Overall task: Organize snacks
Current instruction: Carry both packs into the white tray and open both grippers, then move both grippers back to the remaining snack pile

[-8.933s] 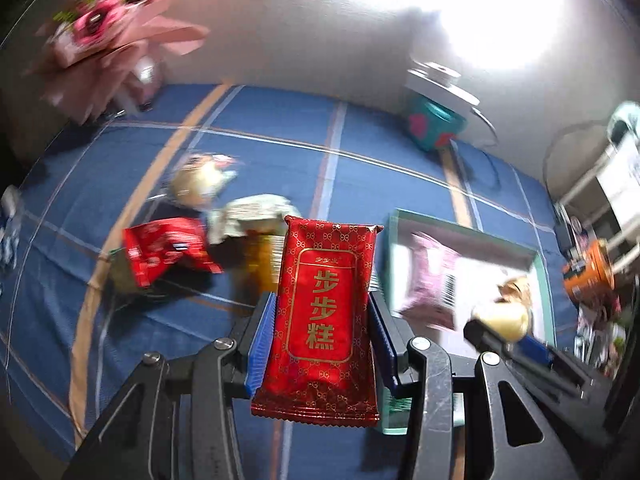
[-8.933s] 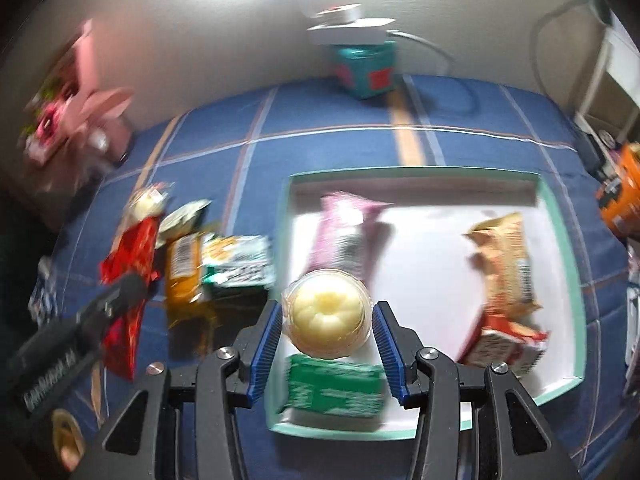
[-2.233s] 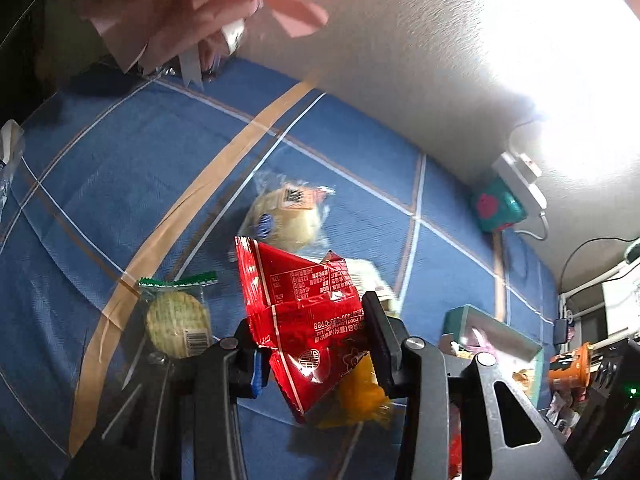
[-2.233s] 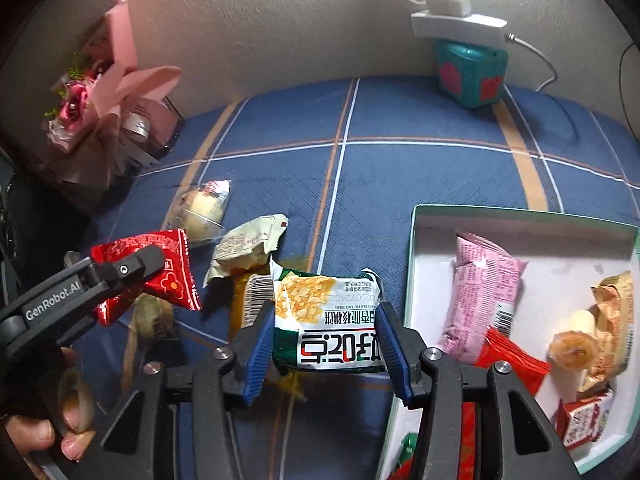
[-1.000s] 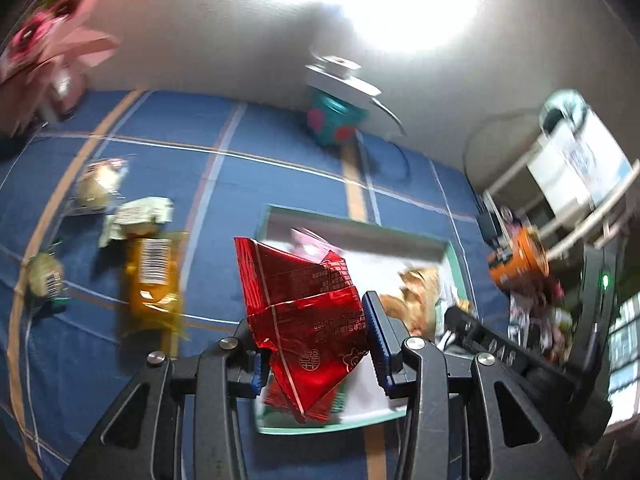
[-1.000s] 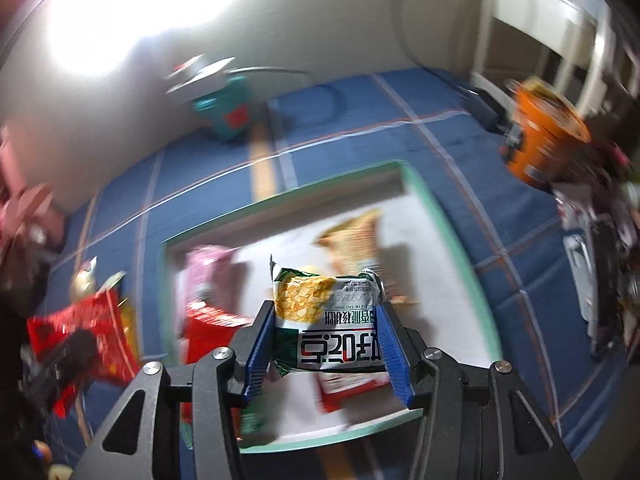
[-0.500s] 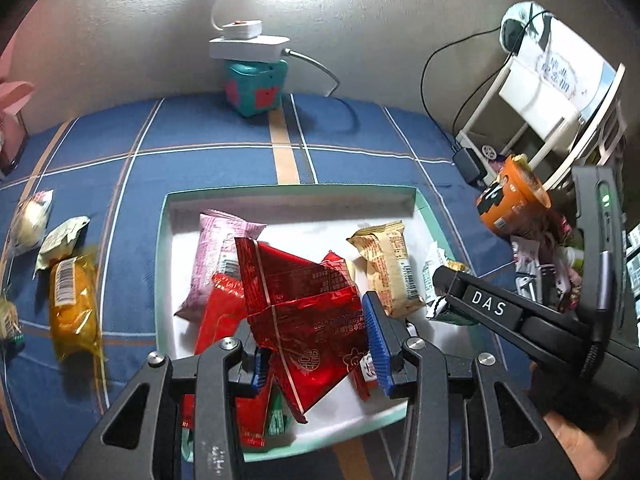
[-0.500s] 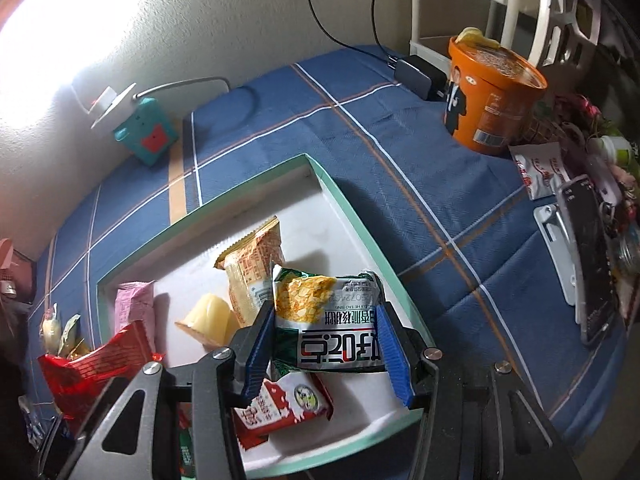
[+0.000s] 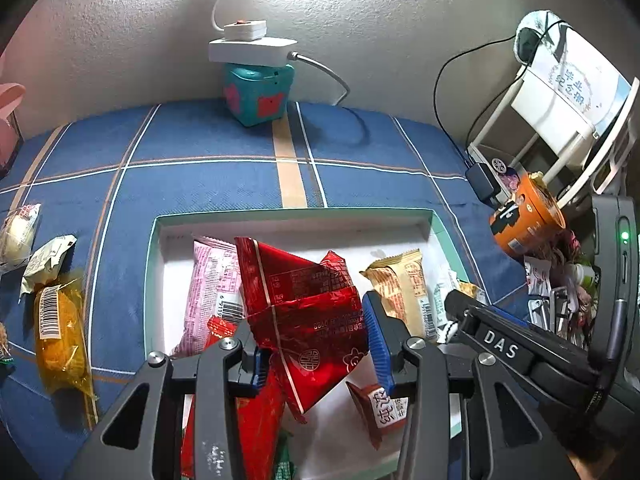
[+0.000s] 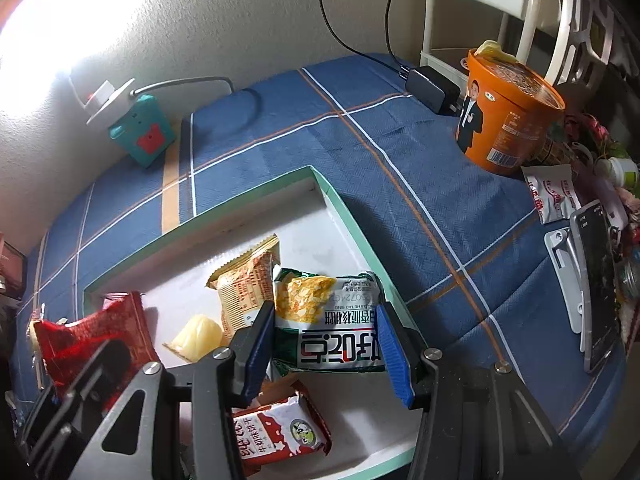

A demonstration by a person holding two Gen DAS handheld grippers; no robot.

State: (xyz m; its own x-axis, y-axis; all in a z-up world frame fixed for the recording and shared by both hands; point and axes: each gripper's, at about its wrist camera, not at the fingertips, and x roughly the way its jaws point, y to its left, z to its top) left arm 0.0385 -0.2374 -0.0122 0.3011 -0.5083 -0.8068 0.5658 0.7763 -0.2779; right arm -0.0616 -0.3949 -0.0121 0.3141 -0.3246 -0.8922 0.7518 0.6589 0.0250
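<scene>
Blue cloth [image 9: 208, 152] | tray [image 9: 292, 214] near edge cut off by fingers [image 9: 378, 344]

Your left gripper [image 9: 316, 350] and right gripper [image 10: 326, 346] look alike: black angular frames with triangular cut-outs, silver screws at the pivots, and ribbed blue pads [image 10: 394, 350] lining the fingers. The right one carries white "DAS" lettering and a green light.

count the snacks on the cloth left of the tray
3: a wrapped bun at the far edge, a whitish packet beside it, an orange packet below them. A sliver at the frame edge may be a fourth.
</scene>
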